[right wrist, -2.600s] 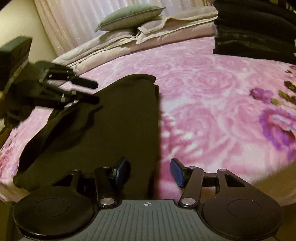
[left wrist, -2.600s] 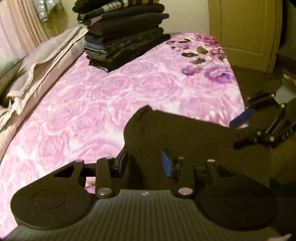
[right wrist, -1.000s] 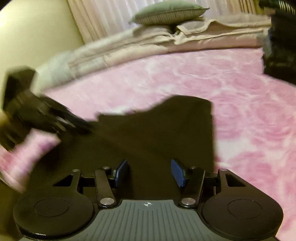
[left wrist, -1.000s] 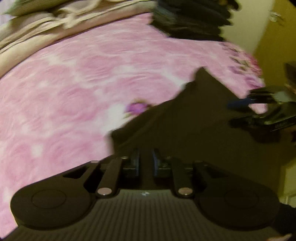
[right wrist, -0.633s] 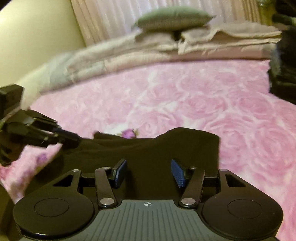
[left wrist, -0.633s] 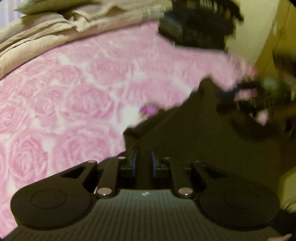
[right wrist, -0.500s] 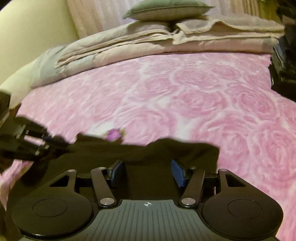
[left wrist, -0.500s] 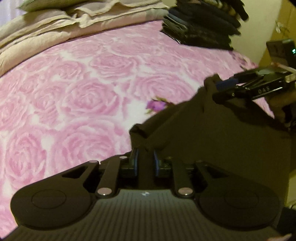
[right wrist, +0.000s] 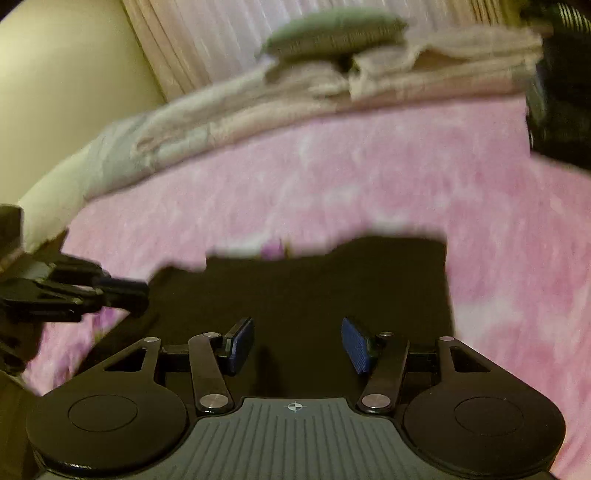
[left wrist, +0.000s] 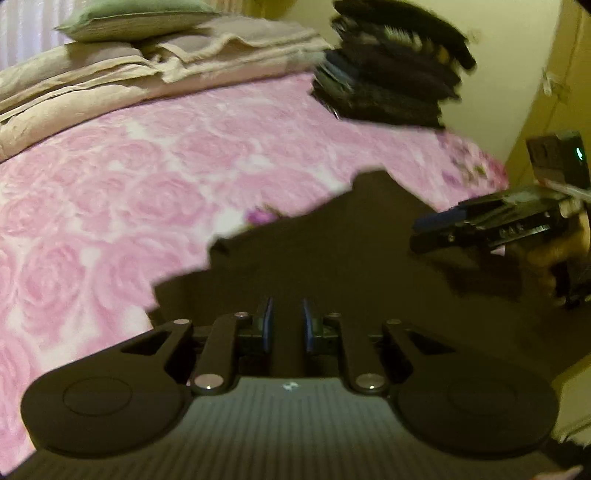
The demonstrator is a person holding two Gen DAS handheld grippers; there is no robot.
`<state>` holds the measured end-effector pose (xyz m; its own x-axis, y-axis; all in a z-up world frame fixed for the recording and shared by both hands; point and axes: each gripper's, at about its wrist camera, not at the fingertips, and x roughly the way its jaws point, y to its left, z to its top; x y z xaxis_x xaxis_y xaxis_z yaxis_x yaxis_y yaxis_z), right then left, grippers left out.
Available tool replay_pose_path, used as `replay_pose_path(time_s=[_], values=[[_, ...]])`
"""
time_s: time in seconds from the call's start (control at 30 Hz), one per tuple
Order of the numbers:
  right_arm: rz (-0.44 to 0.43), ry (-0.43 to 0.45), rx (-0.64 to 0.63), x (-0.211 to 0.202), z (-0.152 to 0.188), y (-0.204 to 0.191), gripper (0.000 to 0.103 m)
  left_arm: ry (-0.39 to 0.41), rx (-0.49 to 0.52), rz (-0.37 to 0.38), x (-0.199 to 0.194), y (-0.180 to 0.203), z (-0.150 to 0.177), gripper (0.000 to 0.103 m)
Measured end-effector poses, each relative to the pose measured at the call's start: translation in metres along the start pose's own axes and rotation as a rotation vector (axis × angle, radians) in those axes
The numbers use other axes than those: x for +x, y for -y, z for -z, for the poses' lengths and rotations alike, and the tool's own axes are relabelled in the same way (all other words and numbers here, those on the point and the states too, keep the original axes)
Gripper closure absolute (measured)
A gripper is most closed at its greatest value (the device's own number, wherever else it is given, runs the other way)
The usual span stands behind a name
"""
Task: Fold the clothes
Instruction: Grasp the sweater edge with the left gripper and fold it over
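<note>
A dark brown garment point(left wrist: 351, 251) lies on the pink rose bedspread point(left wrist: 147, 192) near the bed's front edge. My left gripper point(left wrist: 285, 325) is shut on the garment's near edge, cloth pinched between its blue pads. My right gripper point(right wrist: 297, 345) is open, its blue pads spread just above the garment point(right wrist: 332, 280); nothing is between them. Each gripper shows in the other's view: the right one at the garment's right side point(left wrist: 491, 225), the left one at its left corner point(right wrist: 110, 291).
A tall stack of folded dark clothes point(left wrist: 391, 85) stands at the far side of the bed. Folded beige bedding point(left wrist: 147, 77) and a green pillow point(left wrist: 129, 18) lie along the head. A yellowish wardrobe door point(left wrist: 565, 74) is to the right.
My left gripper closed on the garment's edge and has pulled it across the bed. My right gripper stays open and has drawn back over the cloth. Both views are blurred by motion.
</note>
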<state>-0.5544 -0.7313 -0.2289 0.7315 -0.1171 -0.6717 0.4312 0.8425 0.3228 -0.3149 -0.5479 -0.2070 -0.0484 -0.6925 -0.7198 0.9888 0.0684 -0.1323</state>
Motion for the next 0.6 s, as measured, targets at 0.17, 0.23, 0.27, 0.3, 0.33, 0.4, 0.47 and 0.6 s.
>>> replay_pose_path(time_s=[0.17,0.23,0.27,0.3,0.33,0.4,0.47,0.6], values=[[0.085,-0.008,-0.03,-0.03,0.03,0.013,0.047,-0.028,-0.02,-0.061,0.003,-0.007,0.027,0.095],[0.133,-0.006,-0.047,-0.045,0.036,0.009,0.047,-0.008,-0.075,-0.07,-0.008,-0.015,0.032,0.098],[0.153,0.005,-0.062,-0.053,0.038,0.003,0.047,-0.004,-0.071,-0.092,-0.015,-0.013,0.033,0.098],[0.137,0.027,-0.071,-0.06,0.041,-0.004,0.047,0.001,-0.067,-0.112,-0.021,-0.01,0.034,0.098],[0.1,0.055,-0.077,-0.065,0.045,-0.013,0.047,0.009,-0.063,-0.117,-0.028,-0.006,0.037,0.097],[0.042,0.091,-0.102,-0.069,0.053,-0.035,0.047,0.043,-0.057,-0.094,-0.048,0.005,0.041,0.097],[0.003,0.093,-0.169,-0.062,0.063,-0.058,0.047,0.072,-0.055,-0.044,-0.065,0.018,0.05,0.096],[0.035,0.062,-0.271,-0.045,0.085,-0.068,0.047,0.027,-0.006,-0.028,-0.07,0.036,0.067,0.092]])
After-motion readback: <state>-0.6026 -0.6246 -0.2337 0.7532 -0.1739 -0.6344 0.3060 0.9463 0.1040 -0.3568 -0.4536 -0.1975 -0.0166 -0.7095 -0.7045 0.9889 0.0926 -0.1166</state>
